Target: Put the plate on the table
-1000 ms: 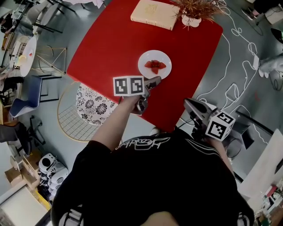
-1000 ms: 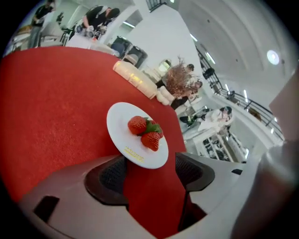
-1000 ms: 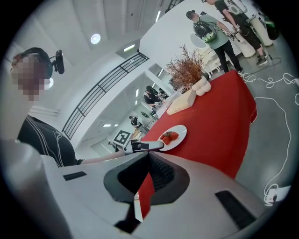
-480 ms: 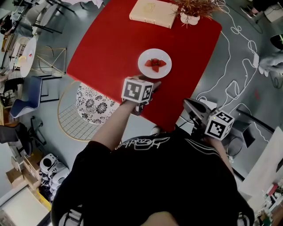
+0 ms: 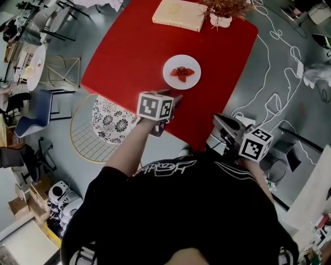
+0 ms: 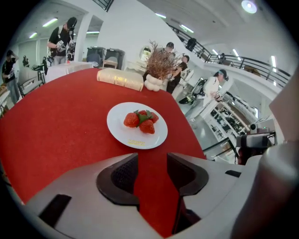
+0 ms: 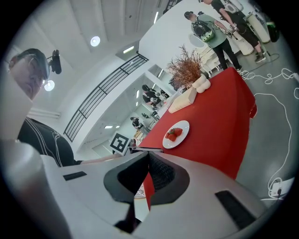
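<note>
A white plate [image 5: 181, 72] with strawberries rests flat on the red table [image 5: 134, 46]. My left gripper [image 5: 175, 99] hovers over the table's near part, just short of the plate and apart from it. In the left gripper view the plate [image 6: 137, 125] lies beyond the left gripper [image 6: 152, 158]; its jaws have just been closing, a gap remains and only red table shows between them. My right gripper [image 5: 218, 120] hangs off the table's near right edge. In its own view the right gripper [image 7: 147, 156] is shut on nothing, with the plate [image 7: 176, 134] far ahead.
A cream book [image 5: 180, 14] and a dried plant in a white pot [image 5: 221, 19] sit at the table's far edge. A round wire chair with a patterned cushion [image 5: 106, 124] stands left of the table. White cable [image 5: 279, 98] loops on the floor at right. People stand in the background.
My left gripper has rolled, so its marker cube shows a different face, and has drawn slightly back from the plate. The plate and the right gripper have stayed where they were.
</note>
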Demonstrator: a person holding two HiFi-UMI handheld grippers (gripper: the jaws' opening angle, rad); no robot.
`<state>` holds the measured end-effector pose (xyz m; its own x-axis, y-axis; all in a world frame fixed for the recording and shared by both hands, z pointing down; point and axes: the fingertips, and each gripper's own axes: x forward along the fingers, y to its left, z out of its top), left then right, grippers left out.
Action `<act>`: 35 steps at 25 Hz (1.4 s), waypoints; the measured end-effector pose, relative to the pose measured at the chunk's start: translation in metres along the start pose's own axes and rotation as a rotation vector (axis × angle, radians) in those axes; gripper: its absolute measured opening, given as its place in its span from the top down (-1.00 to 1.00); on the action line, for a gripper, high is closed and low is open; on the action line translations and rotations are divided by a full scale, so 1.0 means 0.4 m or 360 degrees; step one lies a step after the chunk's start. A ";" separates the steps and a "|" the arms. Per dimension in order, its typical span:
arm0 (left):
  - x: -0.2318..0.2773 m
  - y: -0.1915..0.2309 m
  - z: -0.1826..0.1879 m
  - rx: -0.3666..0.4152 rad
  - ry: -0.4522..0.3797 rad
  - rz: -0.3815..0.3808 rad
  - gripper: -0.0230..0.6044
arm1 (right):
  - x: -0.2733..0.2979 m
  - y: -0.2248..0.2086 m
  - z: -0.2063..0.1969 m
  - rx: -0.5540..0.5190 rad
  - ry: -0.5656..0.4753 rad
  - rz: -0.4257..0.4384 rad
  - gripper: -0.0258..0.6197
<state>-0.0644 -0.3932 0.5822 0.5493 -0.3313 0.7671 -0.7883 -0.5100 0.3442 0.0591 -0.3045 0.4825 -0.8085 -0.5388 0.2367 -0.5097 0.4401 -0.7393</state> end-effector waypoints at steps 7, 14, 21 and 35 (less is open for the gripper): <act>-0.110 -0.108 0.025 0.0071 -0.0223 -0.0241 0.73 | -0.010 0.055 -0.018 -0.0049 -0.0022 0.0043 0.90; -0.320 -0.245 0.038 0.0190 -0.0577 -0.0429 0.90 | -0.030 0.141 -0.031 -0.0172 -0.0092 0.0067 0.90; -0.495 -0.387 -0.023 0.0015 -0.0704 -0.0884 0.91 | -0.079 0.285 -0.034 -0.0349 -0.0187 0.0146 0.90; -0.704 -0.531 -0.105 0.0189 -0.0899 -0.0895 0.91 | -0.176 0.525 -0.077 -0.0531 -0.0206 0.0340 0.90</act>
<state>-0.0632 -0.1581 0.3159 0.9374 -0.3349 0.0957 -0.3347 -0.7903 0.5131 -0.0001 -0.1521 0.3302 -0.8736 -0.4866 0.0029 -0.4189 0.7489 -0.5135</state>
